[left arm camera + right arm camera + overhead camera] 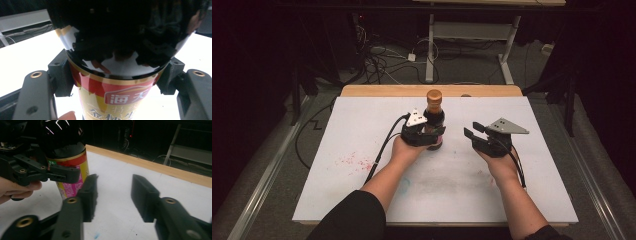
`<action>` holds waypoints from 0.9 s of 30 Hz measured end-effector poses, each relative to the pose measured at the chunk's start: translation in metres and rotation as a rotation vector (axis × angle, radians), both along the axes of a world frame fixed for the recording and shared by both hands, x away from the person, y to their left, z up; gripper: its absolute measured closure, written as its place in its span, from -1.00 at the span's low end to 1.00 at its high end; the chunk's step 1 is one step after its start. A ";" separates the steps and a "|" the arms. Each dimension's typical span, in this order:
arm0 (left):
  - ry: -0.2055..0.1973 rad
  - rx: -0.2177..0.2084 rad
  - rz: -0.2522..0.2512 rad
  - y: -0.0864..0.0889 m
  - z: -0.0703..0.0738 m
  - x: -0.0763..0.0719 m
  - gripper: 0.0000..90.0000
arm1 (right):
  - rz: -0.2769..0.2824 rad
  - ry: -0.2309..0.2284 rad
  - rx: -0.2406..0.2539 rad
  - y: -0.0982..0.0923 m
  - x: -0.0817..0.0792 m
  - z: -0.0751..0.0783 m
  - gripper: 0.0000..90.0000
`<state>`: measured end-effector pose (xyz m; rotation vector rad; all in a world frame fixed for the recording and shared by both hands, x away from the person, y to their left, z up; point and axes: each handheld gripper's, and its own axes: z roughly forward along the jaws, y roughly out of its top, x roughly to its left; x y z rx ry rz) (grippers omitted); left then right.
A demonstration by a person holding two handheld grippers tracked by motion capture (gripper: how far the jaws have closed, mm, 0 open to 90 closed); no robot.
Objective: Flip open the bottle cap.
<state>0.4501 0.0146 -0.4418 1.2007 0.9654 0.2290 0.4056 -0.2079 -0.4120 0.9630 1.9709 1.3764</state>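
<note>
Clamping upright sauce bottle (434,117) in our left gripper (426,136) on white table (362,130); our right gripper (476,131) nearby, jaws spread, empty.

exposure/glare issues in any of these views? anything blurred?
High view: surroundings dark, white table top evenly lit. Left gripper view: table blown out white, bottle glass mirrors dark reflections, label readable. Right gripper view: own near jaws soft, left gripper sharper, small glints on bottle top.
</note>
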 end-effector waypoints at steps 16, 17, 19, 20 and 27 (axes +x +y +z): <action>0.001 -0.003 0.000 0.000 0.000 0.000 -0.37 | 0.032 -0.003 -0.005 0.021 0.013 0.009 1.00; 0.001 0.000 -0.001 0.000 0.000 0.000 -0.37 | 0.036 -0.015 -0.005 0.021 0.014 0.010 1.00; 0.000 0.003 -0.003 0.001 0.000 0.000 -0.37 | 0.036 -0.019 -0.002 0.022 0.014 0.012 1.00; -0.001 0.001 -0.003 0.001 0.000 0.000 -0.37 | 0.035 -0.016 0.002 0.023 0.014 0.013 1.00; 0.000 -0.005 0.000 0.000 0.000 0.000 -0.37 | 0.061 -0.024 0.009 0.027 0.015 0.024 1.00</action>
